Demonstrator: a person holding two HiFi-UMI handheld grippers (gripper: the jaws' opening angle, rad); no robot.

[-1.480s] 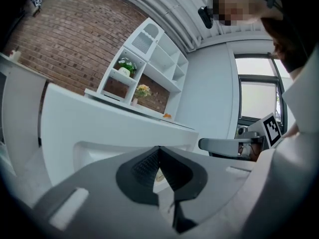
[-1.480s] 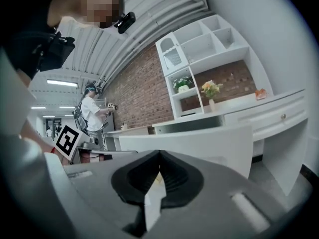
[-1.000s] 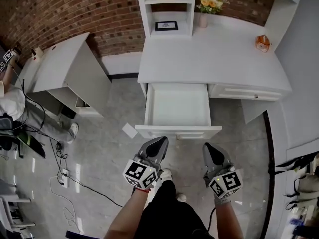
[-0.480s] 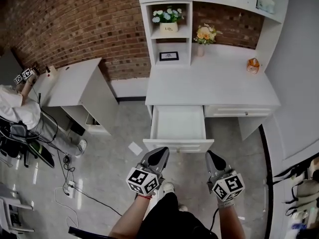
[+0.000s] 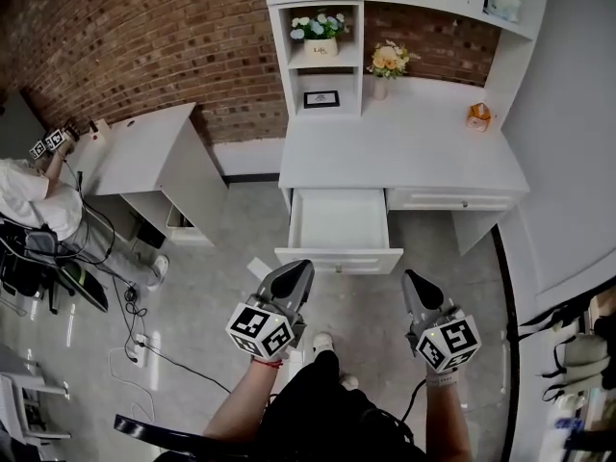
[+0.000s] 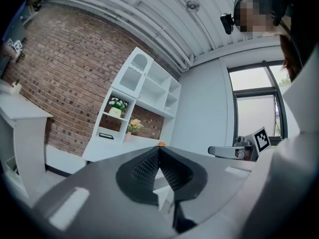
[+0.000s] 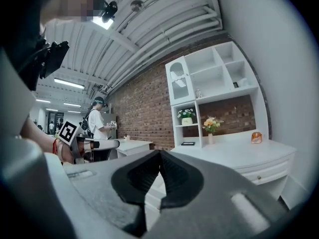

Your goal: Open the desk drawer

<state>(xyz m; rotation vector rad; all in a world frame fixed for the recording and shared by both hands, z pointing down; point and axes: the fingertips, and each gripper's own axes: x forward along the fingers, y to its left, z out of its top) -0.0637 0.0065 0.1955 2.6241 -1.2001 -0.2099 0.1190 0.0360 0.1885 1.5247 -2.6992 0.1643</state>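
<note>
A white rectangular wooden drawer [image 5: 339, 224] is seen standing pulled out from the left bay of the white painted desk [image 5: 404, 152]; its long axis runs from the desk front straight out toward the person, and its moulded front panel faces away from the desk; its smooth, flat-bottomed interior is shown bare and open upward. To the right of it, under the same desk top, a second, shallower white drawer with a small knob [image 5: 465, 201] is shut flush. On the desk top a small orange rounded object [image 5: 478, 115] is set near the right rear corner, and a slim vase of yellow-orange flowers [image 5: 387, 63] at the rear beside the white shelf tower [image 5: 322, 46]; a rough red-brick wall [image 5: 144, 37] is seen behind the desk, and a glossy grey marbled floor [image 5: 212, 287] in front of it. The left gripper [image 5: 295, 271] and the right gripper [image 5: 414, 281], both grey-shelled with ribbed black pads, are held level in front of the desk, short of the drawer front and apart from it; on each, the jaws are pressed together at the tips with nothing between them.
</note>
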